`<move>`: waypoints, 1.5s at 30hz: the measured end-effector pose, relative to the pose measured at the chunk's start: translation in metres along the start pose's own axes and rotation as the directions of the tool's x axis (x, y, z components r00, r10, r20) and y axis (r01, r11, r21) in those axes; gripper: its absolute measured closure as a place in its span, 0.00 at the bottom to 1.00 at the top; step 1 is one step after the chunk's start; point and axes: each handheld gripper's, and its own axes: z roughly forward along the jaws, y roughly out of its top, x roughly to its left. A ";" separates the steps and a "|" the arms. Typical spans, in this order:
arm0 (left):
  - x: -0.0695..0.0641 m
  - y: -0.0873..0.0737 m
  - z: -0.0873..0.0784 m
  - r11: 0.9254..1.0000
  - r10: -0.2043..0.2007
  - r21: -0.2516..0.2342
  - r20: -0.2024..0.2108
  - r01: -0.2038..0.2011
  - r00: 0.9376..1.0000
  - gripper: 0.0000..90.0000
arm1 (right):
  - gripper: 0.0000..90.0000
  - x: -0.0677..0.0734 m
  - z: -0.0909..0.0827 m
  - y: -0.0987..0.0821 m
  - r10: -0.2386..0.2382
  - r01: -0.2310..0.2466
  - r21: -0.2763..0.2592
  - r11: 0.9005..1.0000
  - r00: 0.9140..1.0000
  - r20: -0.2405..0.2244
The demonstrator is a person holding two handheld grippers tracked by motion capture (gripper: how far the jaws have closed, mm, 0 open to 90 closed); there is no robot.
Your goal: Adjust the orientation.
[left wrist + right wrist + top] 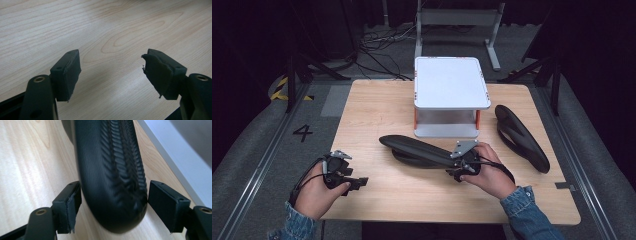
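Observation:
A long black slipper (417, 149) lies on its side on the wooden table (372, 105), in front of the white rack. My right gripper (452, 166) is at its near end. In the right gripper view the slipper's ribbed sole (112, 177) fills the gap of my right gripper (115, 200), whose jaws stand wide on either side of the rounded end, close to it but not pressing. A second black slipper (519, 137) lies at the right of the table. My left gripper (360, 182) rests at the front left, open over bare wood (111, 72), holding nothing.
A white two-level rack (452, 82) with orange posts stands at the back middle of the table; its edge (172, 152) runs just beside the slipper. Cables and stand legs lie on the floor behind. Bare wood stretches across the table's left half.

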 end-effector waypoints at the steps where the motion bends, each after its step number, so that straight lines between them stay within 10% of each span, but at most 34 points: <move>1: 0.000 0.000 0.001 1.000 -0.005 -0.004 0.005 0.005 1.000 0.32 | 0.31 0.001 0.002 0.001 -0.009 0.009 0.003 1.000 1.000 0.004; 8: -0.001 0.001 0.002 1.000 -0.005 -0.004 0.014 0.005 1.000 0.32 | 0.40 0.003 0.011 0.007 -0.064 0.063 0.018 0.998 0.997 0.045; 12: 0.000 0.001 0.002 1.000 -0.007 0.004 0.014 0.007 1.000 0.32 | 0.66 0.007 0.002 0.010 -0.111 0.111 0.004 0.994 0.991 0.081; 16: -0.001 0.000 0.003 1.000 -0.011 0.000 0.013 0.011 1.000 0.32 | 0.72 0.008 -0.003 0.011 -0.087 0.091 -0.035 0.995 0.992 0.087; 26: 0.000 0.002 0.004 1.000 -0.003 0.004 0.018 0.003 1.000 0.32 | 0.76 0.035 -0.029 0.029 -0.043 0.025 -0.164 0.986 0.994 -0.105; 31: 0.000 0.002 0.005 1.000 -0.008 0.012 0.021 0.008 1.000 0.32 | 0.75 0.039 -0.027 0.028 0.082 -0.150 -0.219 0.964 0.953 -0.292; 40: 0.001 0.001 0.003 1.000 -0.011 0.000 0.015 0.011 1.000 0.32 | 0.64 0.017 -0.009 0.002 0.329 -0.355 -0.072 0.932 0.912 -0.245; 45: 0.001 0.002 0.003 1.000 -0.009 0.002 0.018 0.009 1.000 0.32 | 0.60 0.010 -0.004 -0.007 0.371 -0.381 -0.032 0.924 0.913 -0.171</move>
